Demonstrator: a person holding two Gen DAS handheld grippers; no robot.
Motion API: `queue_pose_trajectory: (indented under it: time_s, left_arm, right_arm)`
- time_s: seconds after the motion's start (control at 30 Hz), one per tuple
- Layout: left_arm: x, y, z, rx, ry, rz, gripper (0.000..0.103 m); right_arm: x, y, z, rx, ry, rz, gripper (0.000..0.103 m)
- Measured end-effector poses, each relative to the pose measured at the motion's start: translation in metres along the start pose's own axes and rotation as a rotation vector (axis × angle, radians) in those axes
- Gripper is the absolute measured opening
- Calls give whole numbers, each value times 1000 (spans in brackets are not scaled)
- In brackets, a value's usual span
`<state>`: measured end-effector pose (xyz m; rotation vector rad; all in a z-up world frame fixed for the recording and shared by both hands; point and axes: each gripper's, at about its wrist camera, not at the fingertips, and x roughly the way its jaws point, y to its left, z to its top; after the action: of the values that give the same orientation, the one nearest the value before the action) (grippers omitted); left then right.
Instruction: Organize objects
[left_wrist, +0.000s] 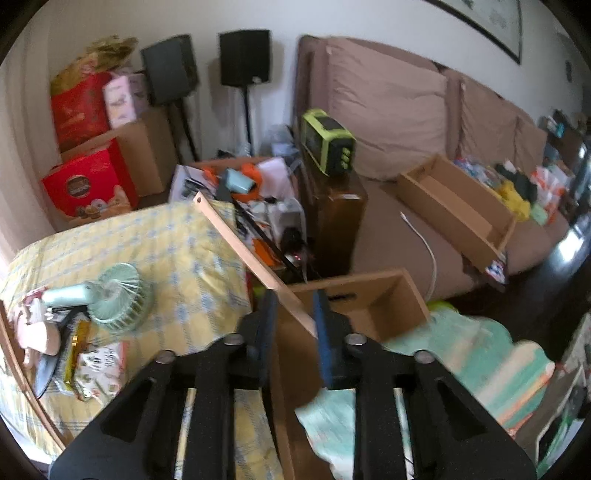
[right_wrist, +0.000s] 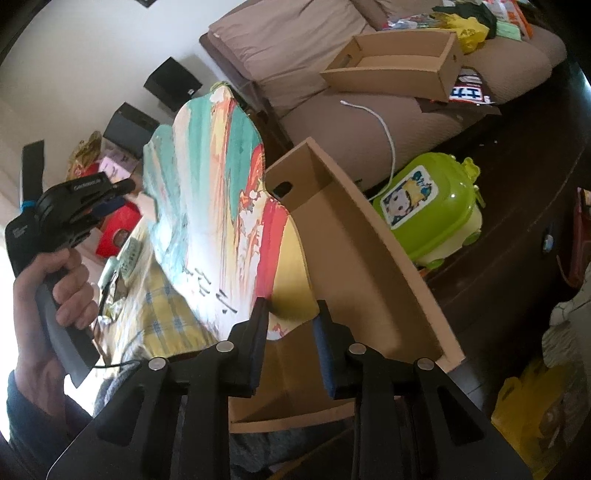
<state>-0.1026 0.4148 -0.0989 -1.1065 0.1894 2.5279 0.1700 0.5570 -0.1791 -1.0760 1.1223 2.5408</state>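
Observation:
A colourful paddle fan (right_wrist: 214, 192), teal, orange and red, hangs tilted over an open cardboard box (right_wrist: 354, 236). Its pale wooden handle (left_wrist: 236, 240) runs between the fingers of my left gripper (left_wrist: 294, 306), which is shut on it. In the right wrist view a hand holds that left gripper (right_wrist: 127, 192) at the fan's upper left end. My right gripper (right_wrist: 291, 314) is shut on the fan's lower rim, just above the box's near end. The fan's blade (left_wrist: 461, 365) shows blurred at the lower right, past the box (left_wrist: 373, 295).
A mint handheld fan (left_wrist: 114, 295) and small clutter lie on a yellow checked cloth (left_wrist: 177, 251). A green toy case (right_wrist: 432, 210) stands on the dark floor. A second cardboard tray (right_wrist: 395, 66) and a white cable (right_wrist: 384, 125) lie on the sofa. A green radio (left_wrist: 327, 146) tops a dark cabinet.

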Motion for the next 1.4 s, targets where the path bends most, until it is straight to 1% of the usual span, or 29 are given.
queue_pose_trajectory:
  time_s: [0.03, 0.07, 0.17, 0.27, 0.37, 0.57, 0.97, 1.1, 1.27, 1.33, 1.4]
  left_arm:
    - [2, -5, -2, 16, 8, -1, 14]
    - [4, -10, -6, 35, 11, 0, 14]
    - [12, -25, -15, 71, 44, -6, 14]
    - [16, -37, -26, 105, 69, -13, 13]
    - [15, -47, -33, 134, 73, -15, 13]
    - [14, -50, -35, 142, 82, -18, 13]
    - [14, -39, -38, 133, 96, -15, 13]
    - [14, -36, -39, 132, 103, -11, 13]
    - [10, -33, -39, 134, 99, -12, 13]
    - [7, -29, -40, 136, 99, -15, 13]
    - [2, -22, -41, 134, 94, -18, 14]
  right_arm:
    - [1, 3, 0, -7, 6, 17, 13]
    - [2, 6, -1, -18, 15, 21, 13]
    - [18, 14, -5, -63, 100, 10, 13]
    - [34, 12, -11, -52, 174, -29, 13]
    - [39, 5, -11, -21, 200, -47, 13]
    - [38, -6, -9, 17, 194, -65, 13]
    - [39, -8, -10, 40, 197, -80, 13]
    - [34, -14, -8, 63, 170, -87, 13]
    - [19, -37, -1, 146, 88, -127, 13]
    - [14, -51, -1, 189, 70, -149, 13]
    - [12, -68, -2, 244, 73, -143, 13]
